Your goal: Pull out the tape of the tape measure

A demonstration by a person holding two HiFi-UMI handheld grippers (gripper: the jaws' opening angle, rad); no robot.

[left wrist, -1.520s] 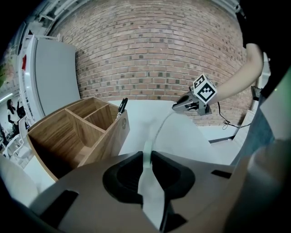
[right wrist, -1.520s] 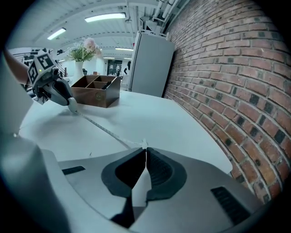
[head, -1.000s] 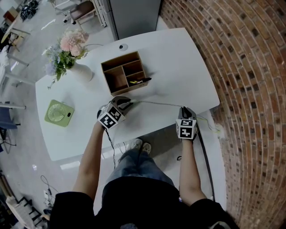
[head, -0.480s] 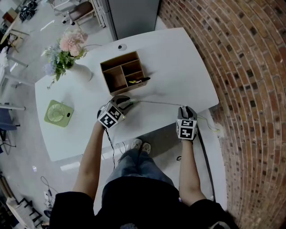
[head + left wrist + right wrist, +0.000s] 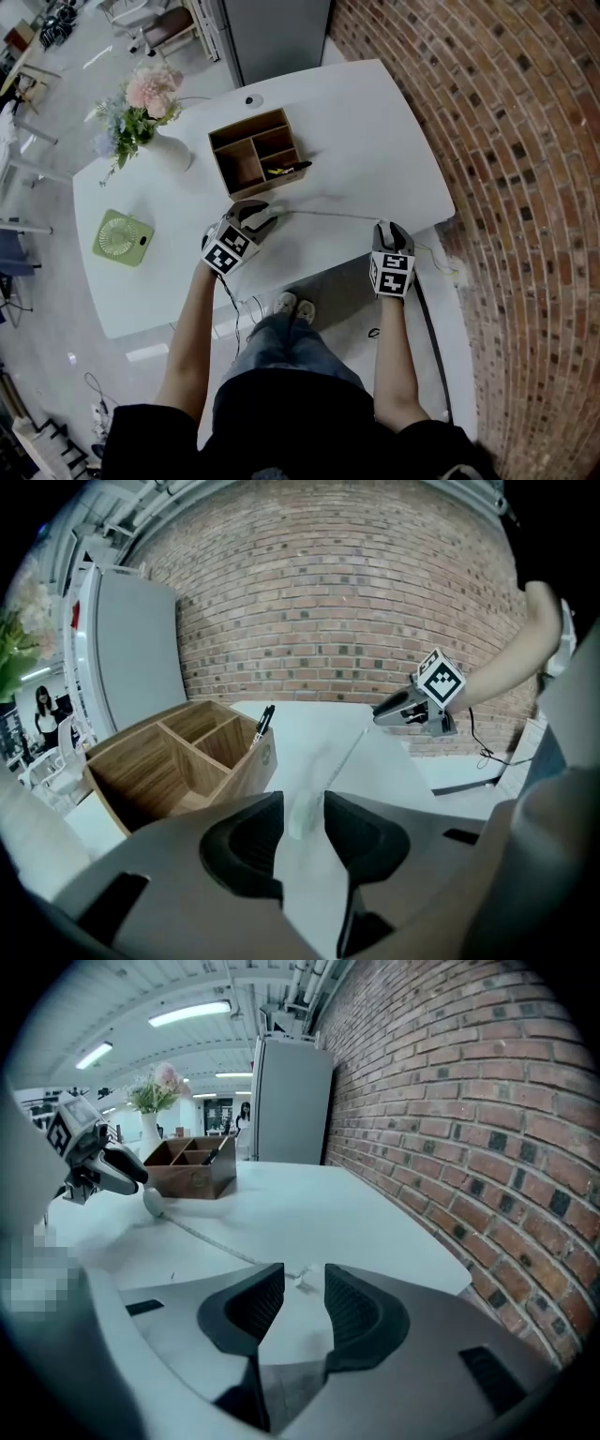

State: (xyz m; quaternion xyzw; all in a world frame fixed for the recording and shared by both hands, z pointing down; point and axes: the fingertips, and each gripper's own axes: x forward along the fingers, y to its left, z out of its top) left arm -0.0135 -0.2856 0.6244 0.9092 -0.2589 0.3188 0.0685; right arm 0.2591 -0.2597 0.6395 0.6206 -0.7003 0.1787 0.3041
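The white tape (image 5: 328, 216) lies pulled out across the white table (image 5: 366, 131), from my left gripper (image 5: 260, 218) to my right gripper (image 5: 385, 228). In the left gripper view the small pale tape measure body (image 5: 302, 806) rests on the table between the jaws of my left gripper (image 5: 302, 822). Those jaws have just been opening and stand apart. In the right gripper view the tape's end tab (image 5: 301, 1279) lies on the table just past my right gripper (image 5: 303, 1302). Its jaws have also just opened and nothing is pinched between them.
A wooden organiser (image 5: 257, 150) holding a black pen (image 5: 288, 170) stands just beyond the left gripper. A vase of flowers (image 5: 148, 111) and a green fan (image 5: 124, 236) sit at the left. The brick wall (image 5: 506, 187) borders the table's right side. The table's near edge runs under both grippers.
In the head view both grippers stay where they were and the tape stays stretched between them. The opening of the jaws is too small to make out there.
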